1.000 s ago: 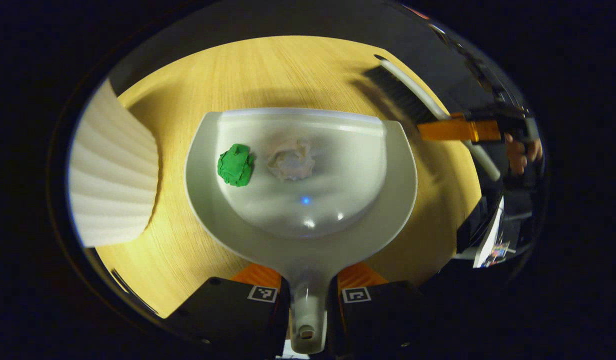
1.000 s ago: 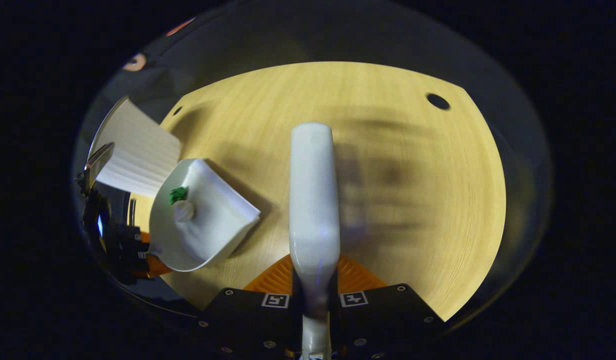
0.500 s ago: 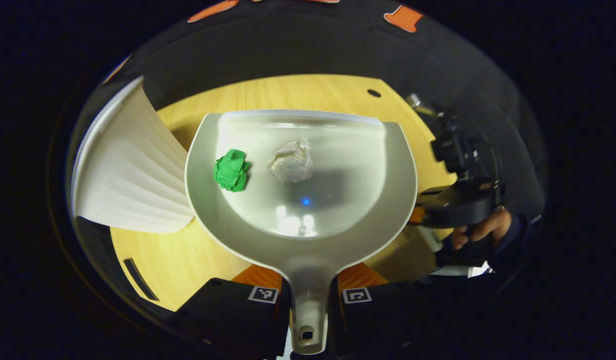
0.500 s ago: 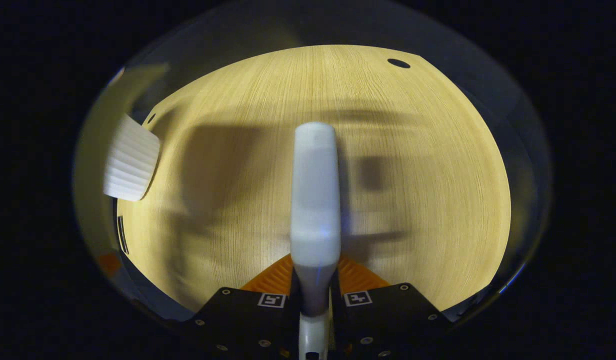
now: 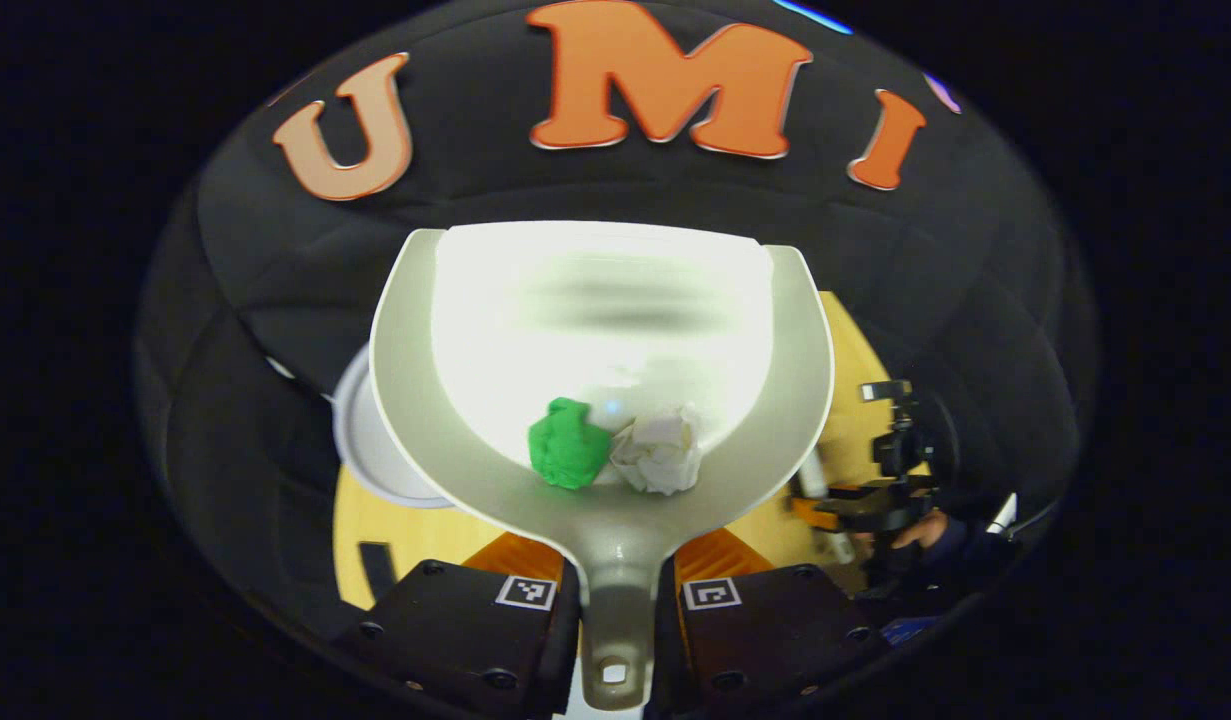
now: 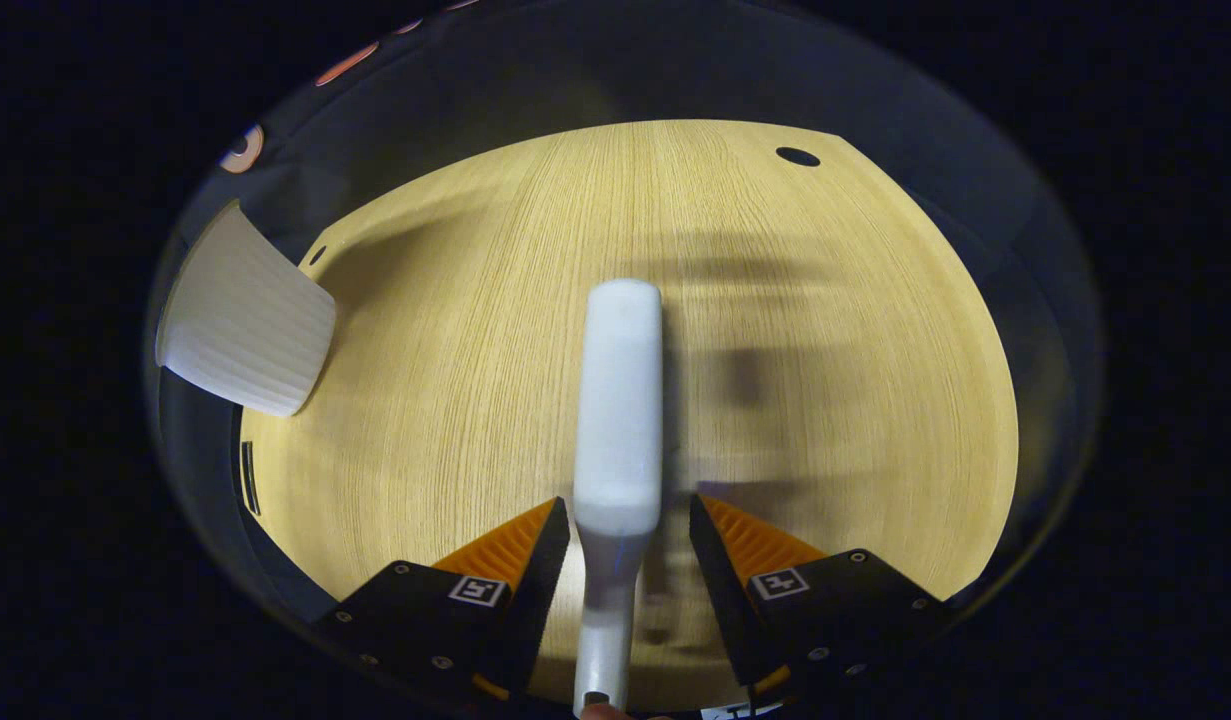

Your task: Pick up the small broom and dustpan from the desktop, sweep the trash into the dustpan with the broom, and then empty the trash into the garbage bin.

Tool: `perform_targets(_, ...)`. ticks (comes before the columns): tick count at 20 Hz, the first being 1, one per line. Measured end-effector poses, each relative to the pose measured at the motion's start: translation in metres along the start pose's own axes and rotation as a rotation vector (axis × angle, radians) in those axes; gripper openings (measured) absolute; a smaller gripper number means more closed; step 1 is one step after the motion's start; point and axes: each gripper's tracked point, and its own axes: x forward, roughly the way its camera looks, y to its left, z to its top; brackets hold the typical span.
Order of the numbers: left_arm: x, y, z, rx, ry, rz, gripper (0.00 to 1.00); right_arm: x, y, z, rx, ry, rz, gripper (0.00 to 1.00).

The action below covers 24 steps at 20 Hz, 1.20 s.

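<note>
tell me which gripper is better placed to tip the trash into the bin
Left. The left gripper is shut on the dustpan handle, with the green wad and white wad inside. The right gripper is open around the broom.

This is a staged recording booth, not a lived-in room. A black quilted cloth wall [image 5: 275, 270] closes in the scene right behind a pale wood-grain tabletop [image 6: 535, 330], which has round cable holes [image 6: 797, 156] near its far edge like an office desk. A white ribbed bin [image 6: 245, 325] stands at the tabletop's corner. Off to the side, a person's hand [image 5: 915, 530] holds a handheld rig with a small camera mounted on it [image 5: 895, 450]. The light falls bright on the wood while everything around stays dark.
</note>
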Motion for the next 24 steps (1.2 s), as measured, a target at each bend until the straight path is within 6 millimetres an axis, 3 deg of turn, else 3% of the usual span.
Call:
perform_targets(3,0.015,0.063,-0.018,0.043,0.106,0.182,0.32,-0.007,0.000,0.008,0.012,-0.037,0.005,0.81)
perform_targets(5,0.024,0.046,-0.026,0.090,0.177,0.262,0.32,-0.014,-0.003,0.012,0.020,-0.062,-0.002,0.82)
perform_targets(6,0.017,0.063,-0.024,0.136,0.207,0.298,0.32,-0.015,-0.006,0.014,0.023,-0.070,-0.008,0.72)
perform_targets(7,0.018,0.060,-0.027,0.181,0.237,0.328,0.32,-0.016,-0.008,0.016,0.025,-0.075,-0.011,0.83)
perform_targets(10,0.018,0.061,-0.018,0.315,0.295,0.367,0.32,-0.017,-0.015,0.019,0.028,-0.090,-0.020,0.86)
perform_targets(14,0.010,0.075,0.019,0.625,0.326,0.563,0.32,-0.025,-0.017,0.020,0.030,-0.103,-0.014,0.88)
perform_targets(18,0.010,0.073,0.067,0.931,0.302,0.781,0.32,-0.027,-0.021,0.023,0.037,-0.118,-0.016,0.88)
perform_targets(19,0.017,0.070,0.073,0.949,0.287,0.802,0.31,-0.029,-0.023,0.024,0.042,-0.118,-0.017,0.88)
perform_targets(21,0.012,0.067,0.073,0.885,0.274,0.770,0.31,-0.029,-0.024,0.023,0.046,-0.115,-0.016,0.89)
perform_targets(22,0.029,0.059,0.075,0.849,0.259,0.751,0.31,-0.028,-0.024,0.024,0.045,-0.118,-0.015,0.89)
perform_targets(24,0.037,0.048,0.060,0.703,0.226,0.687,0.32,-0.029,-0.024,0.024,0.052,-0.120,-0.013,0.89)
